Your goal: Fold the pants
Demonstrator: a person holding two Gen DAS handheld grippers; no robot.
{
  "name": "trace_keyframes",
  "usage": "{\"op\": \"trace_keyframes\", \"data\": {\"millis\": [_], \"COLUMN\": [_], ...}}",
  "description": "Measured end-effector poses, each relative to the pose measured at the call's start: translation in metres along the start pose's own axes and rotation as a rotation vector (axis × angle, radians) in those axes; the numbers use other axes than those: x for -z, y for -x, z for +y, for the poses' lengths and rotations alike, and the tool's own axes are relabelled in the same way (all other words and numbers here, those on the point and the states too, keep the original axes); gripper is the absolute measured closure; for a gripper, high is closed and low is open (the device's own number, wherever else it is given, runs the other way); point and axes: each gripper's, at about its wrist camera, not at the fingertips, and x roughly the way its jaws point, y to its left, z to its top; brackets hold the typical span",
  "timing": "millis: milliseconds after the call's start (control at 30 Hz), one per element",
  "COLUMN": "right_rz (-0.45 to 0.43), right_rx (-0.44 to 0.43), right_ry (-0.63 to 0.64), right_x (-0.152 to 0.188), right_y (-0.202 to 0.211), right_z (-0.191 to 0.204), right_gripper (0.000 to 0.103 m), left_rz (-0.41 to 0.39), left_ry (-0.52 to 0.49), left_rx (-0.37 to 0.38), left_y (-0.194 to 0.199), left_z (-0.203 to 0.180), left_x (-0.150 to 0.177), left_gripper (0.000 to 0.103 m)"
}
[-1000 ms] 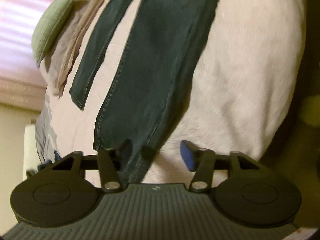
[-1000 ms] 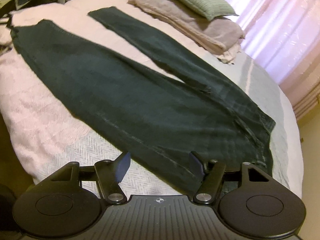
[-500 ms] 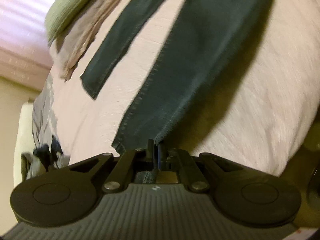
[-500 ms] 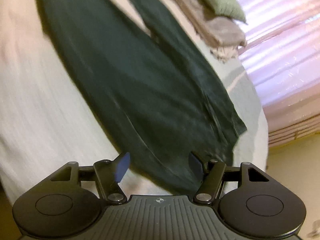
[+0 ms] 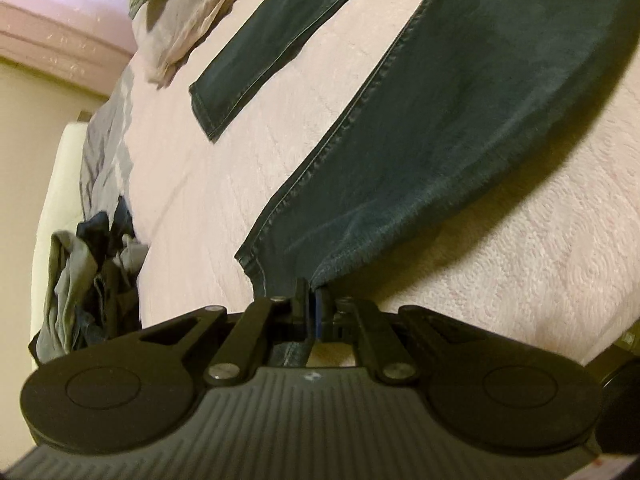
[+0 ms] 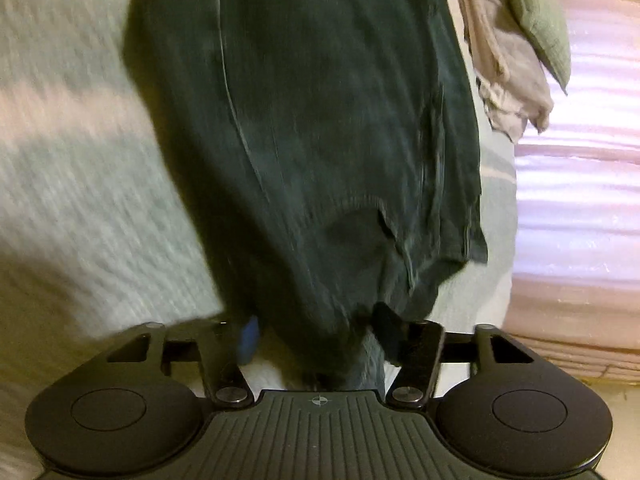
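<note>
With the dark green denim pants [image 5: 460, 120] spread on the pale quilted bed cover [image 5: 540, 260], the left gripper [image 5: 311, 304] is clamped on one leg hem while the right gripper [image 6: 316, 332] closes around the waist edge — better pinch fully before lifting, keeping both ends level.

The pants [image 5: 460, 120] are lying spread on the bed [image 5: 540, 260], one leg running beside the other with bare bedding showing between them. The left gripper [image 5: 311, 300] is sitting at the near leg's hem, which is lying between its pads, while the right gripper [image 6: 316, 328] is closing around the waist end near the bed's edge. A pillow [image 6: 536, 12] is resting on folded blankets [image 6: 508, 72] beyond the far leg, and a heap of clothes [image 5: 92, 280] is lying at the bed's left edge in the left wrist view.
</note>
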Motion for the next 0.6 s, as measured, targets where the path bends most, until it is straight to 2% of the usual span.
{"op": "trace_keyframes", "data": {"millis": [33,67,100,133,267,367,600], "right_rz": [0.002,0.002,0.001,0.000,0.010,-0.001,-0.024], "right_rx": [0.003,-0.003,-0.002,-0.008,-0.046,-0.080,-0.149], "right_ry": [0.000,-0.001,-0.007,-0.029,-0.152,-0.198,-0.221], "right_x": [0.003,0.006,0.007,0.007,0.009,0.010,0.008], "right_y": [-0.002,-0.003,-0.002,0.002,0.018,0.037,0.061], "right_z": [-0.002,-0.004,-0.006,-0.011,-0.048,-0.085,-0.187], "right_gripper": [0.068,0.073,0.084,0.090,0.095,0.095,0.096], "left_rz": [0.009,0.020,0.026,0.031,0.051,0.056,0.053], "left_ry": [0.017,0.029,0.032,0.030,0.039,0.052,0.087], "left_rx": [-0.003,-0.007,-0.012,-0.015,-0.019,-0.024,0.009], "left_y": [0.000,-0.001,0.000,0.000,0.009,0.026,0.067], "left_z": [0.000,0.001,0.000,0.001,0.013,0.033,0.111], "left_x": [-0.002,-0.004,-0.006,-0.008,-0.021,-0.033,-0.077], "left_gripper": [0.101,0.101,0.101,0.101,0.101,0.101,0.101]}}
